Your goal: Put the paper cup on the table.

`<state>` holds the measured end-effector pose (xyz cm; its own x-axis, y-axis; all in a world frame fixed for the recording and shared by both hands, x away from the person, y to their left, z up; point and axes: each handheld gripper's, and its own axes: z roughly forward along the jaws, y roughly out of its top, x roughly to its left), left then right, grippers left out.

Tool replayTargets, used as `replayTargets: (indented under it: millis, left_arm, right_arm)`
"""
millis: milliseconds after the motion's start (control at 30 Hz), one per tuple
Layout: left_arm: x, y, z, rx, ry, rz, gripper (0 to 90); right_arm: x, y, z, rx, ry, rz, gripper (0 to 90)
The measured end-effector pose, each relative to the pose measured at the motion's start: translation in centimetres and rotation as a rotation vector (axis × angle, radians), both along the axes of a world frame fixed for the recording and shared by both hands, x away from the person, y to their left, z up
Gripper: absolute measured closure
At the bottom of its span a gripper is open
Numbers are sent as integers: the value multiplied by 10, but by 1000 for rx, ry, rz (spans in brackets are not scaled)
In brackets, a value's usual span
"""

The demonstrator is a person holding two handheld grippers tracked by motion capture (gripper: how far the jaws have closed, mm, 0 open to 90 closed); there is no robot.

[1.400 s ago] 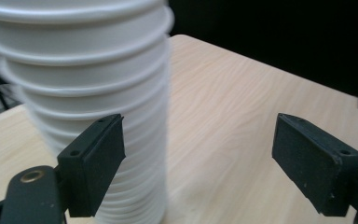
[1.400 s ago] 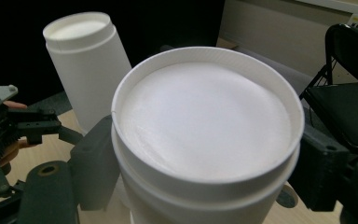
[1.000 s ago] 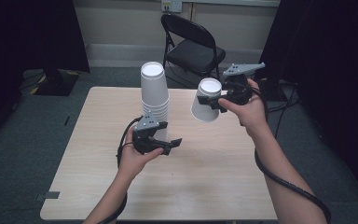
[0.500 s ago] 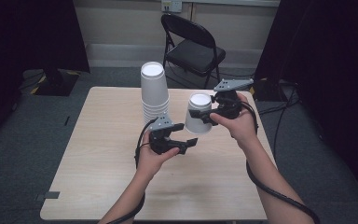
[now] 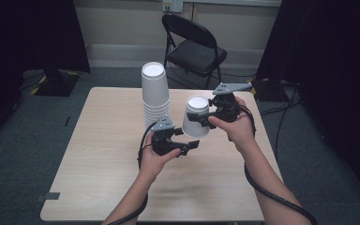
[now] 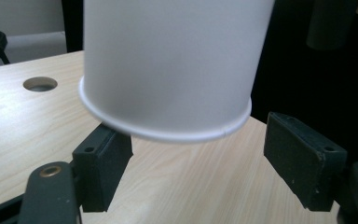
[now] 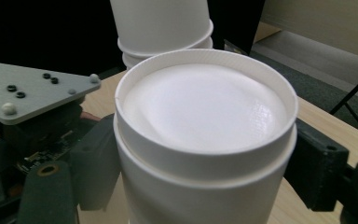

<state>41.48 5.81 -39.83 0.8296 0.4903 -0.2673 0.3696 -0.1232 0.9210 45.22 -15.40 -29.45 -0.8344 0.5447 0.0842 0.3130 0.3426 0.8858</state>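
- One white paper cup (image 5: 197,117), upside down, is held above the wooden table (image 5: 98,154) in the right gripper (image 5: 205,121); in the right gripper view its two jaws press on the cup's sides near the upturned base.
- In that view the cup looks like two nested cups (image 7: 205,140).
- One stack of upside-down white paper cups (image 5: 155,93) stands on the table just behind; its count cannot be told.
- The left gripper (image 5: 183,141) sits under the held cup's rim; its jaws have been closing, yet stand apart, holding nothing.
- One folding chair (image 5: 194,49) stands beyond the table.
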Motion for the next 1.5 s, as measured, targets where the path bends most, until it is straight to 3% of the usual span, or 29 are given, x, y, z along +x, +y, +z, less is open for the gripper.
replayTargets:
  millis: [167,333,533,700,967,1333,1400,1500]
  left_arm:
    - [1,13,-4,-51,-5,22,380]
    - [-1,25,-1,-52,-28,9,549]
    - [-3,35,5,15,-39,-39,708]
    - [-5,37,10,123,-45,-71,779]
    - [-4,43,2,194,-21,-92,833]
    - [-3,58,4,244,-17,-72,858]
    - [-3,60,3,237,-11,-75,856]
    - [-3,62,2,159,0,-83,767]
  right_arm:
    - [0,0,-4,25,7,15,217]
    - [2,-5,-11,63,35,17,216]
    - [4,-10,-21,79,76,37,207]
    - [6,-13,-31,113,113,50,193]
    - [7,-13,-54,135,159,66,181]
    - [6,-12,-67,87,173,77,185]
    - [7,-11,-70,95,181,80,185]
    - [8,-8,-73,107,200,102,194]
